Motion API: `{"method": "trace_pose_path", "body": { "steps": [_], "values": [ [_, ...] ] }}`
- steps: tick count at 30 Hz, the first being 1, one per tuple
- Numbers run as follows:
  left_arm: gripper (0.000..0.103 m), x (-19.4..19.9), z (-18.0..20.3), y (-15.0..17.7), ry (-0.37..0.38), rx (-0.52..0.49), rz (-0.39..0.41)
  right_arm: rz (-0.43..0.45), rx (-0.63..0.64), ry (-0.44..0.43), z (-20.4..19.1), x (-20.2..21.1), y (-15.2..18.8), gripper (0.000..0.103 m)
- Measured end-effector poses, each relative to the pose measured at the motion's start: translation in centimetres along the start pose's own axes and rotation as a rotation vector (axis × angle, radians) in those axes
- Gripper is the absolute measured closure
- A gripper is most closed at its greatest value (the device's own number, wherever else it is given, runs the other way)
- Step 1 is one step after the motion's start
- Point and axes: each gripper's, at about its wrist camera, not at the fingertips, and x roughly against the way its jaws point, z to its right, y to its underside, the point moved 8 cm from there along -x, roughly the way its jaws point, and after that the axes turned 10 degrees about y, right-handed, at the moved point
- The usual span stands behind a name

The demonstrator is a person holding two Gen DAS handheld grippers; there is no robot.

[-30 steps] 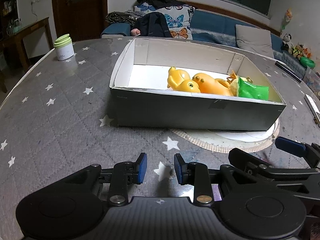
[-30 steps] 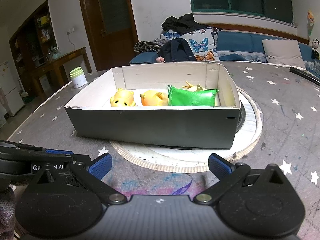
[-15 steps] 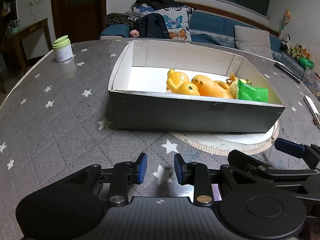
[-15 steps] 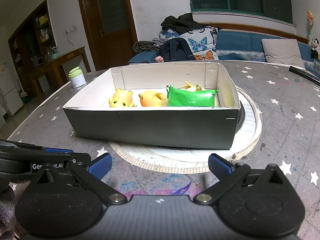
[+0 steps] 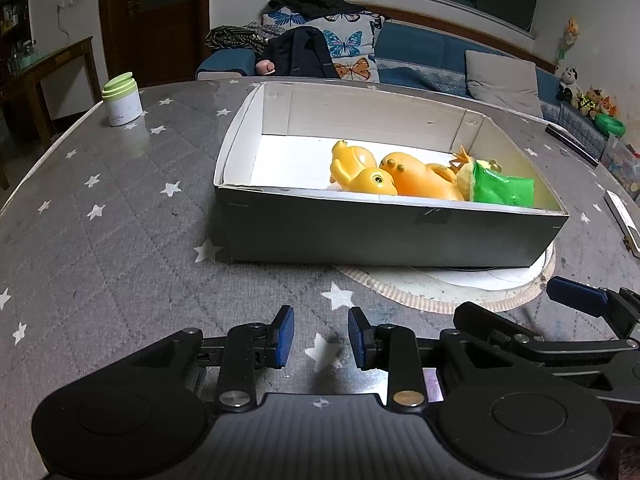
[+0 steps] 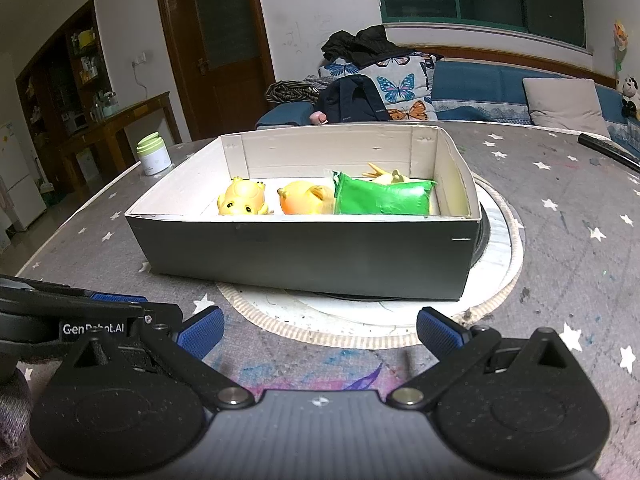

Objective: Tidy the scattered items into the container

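Left hand-held gripper (image 5: 321, 340) narrowly parted, right hand-held gripper (image 6: 319, 330) spread, both empty; box (image 6: 304, 252) apparently unmoved.

Green pouch (image 6: 382, 200) hides a yellow toy (image 6: 386, 176).

Left tool (image 5: 321, 342) narrowly parted, empty, right tool (image 6: 319, 330) spread wide, empty

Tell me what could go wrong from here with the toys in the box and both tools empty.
The box rests partly on the round white mat, so a nudge might shift it. The white jar is outside the box and may get overlooked. The left tool and right tool, both open and empty, sit close together and could bump.
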Motion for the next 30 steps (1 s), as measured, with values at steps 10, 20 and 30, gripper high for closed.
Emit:
{"method": "trace_pose_path", "body": {
  "steps": [10, 20, 30],
  "values": [
    [0.072, -0.1, 0.0, -0.2, -0.001, -0.005, 0.002, -0.001, 0.020, 0.019, -0.2, 0.0, -0.2, 0.000],
    [0.072, -0.2, 0.2, -0.6, -0.009, -0.018, 0.002, -0.008, 0.024, 0.033, 0.1, -0.1, -0.3, 0.000],
    [0.072, -0.4, 0.6, -1.3, -0.024, -0.044, 0.010, -0.009, 0.014, 0.045, 0.7, -0.3, -0.7, 0.000]
  ]
}}
